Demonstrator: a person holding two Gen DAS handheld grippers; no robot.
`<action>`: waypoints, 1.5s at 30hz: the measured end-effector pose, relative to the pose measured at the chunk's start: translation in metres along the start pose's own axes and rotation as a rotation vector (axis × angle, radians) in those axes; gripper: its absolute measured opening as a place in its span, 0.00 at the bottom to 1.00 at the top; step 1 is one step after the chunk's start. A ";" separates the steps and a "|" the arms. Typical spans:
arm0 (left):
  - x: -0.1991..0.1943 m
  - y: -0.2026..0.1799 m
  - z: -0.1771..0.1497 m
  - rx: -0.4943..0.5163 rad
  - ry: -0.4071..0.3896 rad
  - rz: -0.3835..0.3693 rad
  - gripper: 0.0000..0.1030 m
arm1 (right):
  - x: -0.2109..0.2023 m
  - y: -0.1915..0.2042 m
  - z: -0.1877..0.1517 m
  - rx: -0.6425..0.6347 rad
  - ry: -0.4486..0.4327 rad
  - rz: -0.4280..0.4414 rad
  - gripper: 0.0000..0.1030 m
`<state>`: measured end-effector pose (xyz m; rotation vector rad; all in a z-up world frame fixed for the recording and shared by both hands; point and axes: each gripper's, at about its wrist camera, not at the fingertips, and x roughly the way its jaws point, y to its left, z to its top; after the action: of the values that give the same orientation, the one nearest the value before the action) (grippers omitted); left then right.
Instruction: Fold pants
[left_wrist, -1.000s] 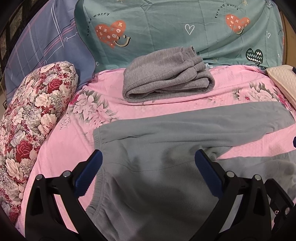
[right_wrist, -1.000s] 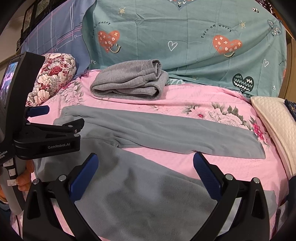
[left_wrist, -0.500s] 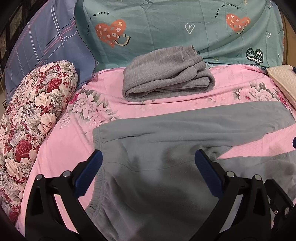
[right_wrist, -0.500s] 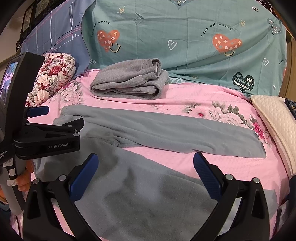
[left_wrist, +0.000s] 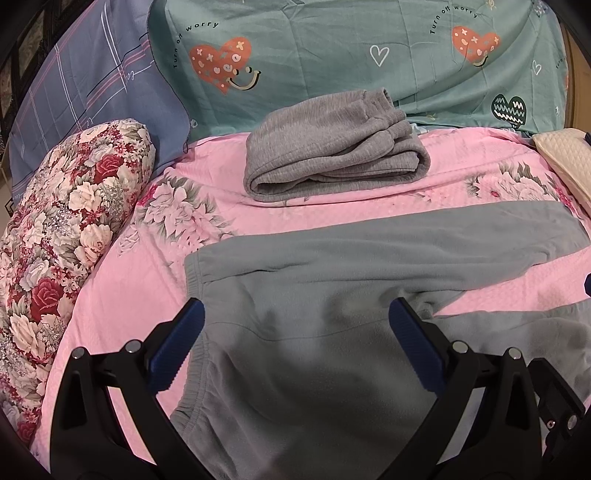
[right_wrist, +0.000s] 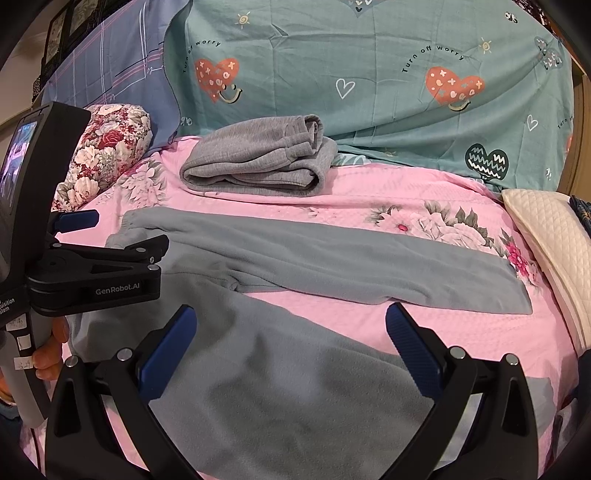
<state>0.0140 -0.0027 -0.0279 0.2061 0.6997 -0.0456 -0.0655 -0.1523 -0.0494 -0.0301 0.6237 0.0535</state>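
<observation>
Left hand-held gripper (left_wrist: 295, 332): jaws spread wide, empty, poised over the waistband end of the blue-grey fleece pants (left_wrist: 332, 295). Right hand-held gripper (right_wrist: 290, 338): likewise wide open, empty, above the near leg. Pants: laid flat on the bed's pink floral sheet (right_wrist: 369, 206), legs splayed apart. Handling, judged: light, soft, limp, drapes readily; best pinched at waistband edge and cuff. Beyond: folded grey sweatpants (left_wrist: 332, 144).

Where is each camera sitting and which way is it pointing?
Left wrist: on the left gripper, over the waist of the spread pants, facing the teal sheet; only its own open jaws show.
Right wrist: on the right gripper, over the near leg, facing likewise; open jaws, plus the left gripper and hand.
Shared: spread pants, folded gray pants, floral pillow.
</observation>
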 end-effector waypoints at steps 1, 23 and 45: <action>0.000 0.000 0.000 0.000 0.000 0.000 0.98 | 0.000 0.000 0.000 -0.001 0.000 0.000 0.99; 0.002 -0.001 0.000 0.002 0.007 -0.001 0.98 | 0.000 0.003 -0.001 -0.009 0.000 0.001 0.99; 0.003 -0.003 0.001 0.002 0.032 -0.029 0.98 | 0.000 0.003 -0.001 -0.011 0.000 -0.001 0.99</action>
<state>0.0164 -0.0057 -0.0300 0.1987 0.7343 -0.0707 -0.0657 -0.1493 -0.0501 -0.0415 0.6234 0.0560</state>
